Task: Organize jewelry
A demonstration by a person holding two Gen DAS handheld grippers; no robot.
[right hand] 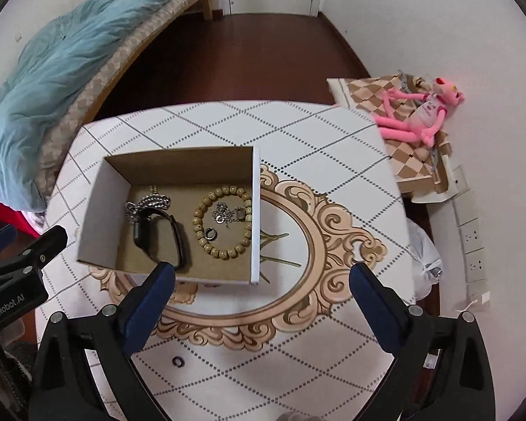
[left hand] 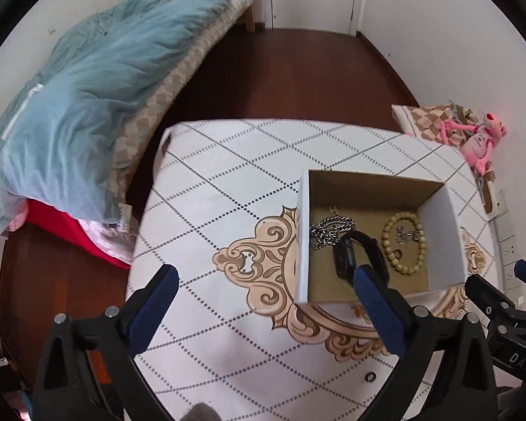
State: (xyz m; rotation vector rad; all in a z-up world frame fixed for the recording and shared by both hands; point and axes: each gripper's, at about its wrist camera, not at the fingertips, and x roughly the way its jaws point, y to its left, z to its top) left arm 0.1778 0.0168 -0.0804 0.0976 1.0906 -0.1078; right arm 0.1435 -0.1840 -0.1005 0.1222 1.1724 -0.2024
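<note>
Inside box (right hand: 91, 203) — watch (right hand: 157, 235), beads (right hand: 224, 221), chains (right hand: 147, 203); both tongs (left hand: 263, 280) (right hand: 263, 277) wide, empty.

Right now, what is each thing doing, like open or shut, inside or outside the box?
Left tongs: open, holding nothing.
Right tongs: open, holding nothing.
Box: open, no lid, upright.
Watch: inside the box.
Bead bracelet: inside the box, in a loop.
Chain: inside, bunched up.
Small ring: outside, on the tablecloth.

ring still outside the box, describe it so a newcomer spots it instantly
Start at the open cardboard box on the patterned tablecloth. Come toward the camera, past the ornate beige oval print, onto the white diamond grid. The small dark ring lies there alone, the only jewelry outside the box; another dark ring lies inside the bead bracelet.
</note>
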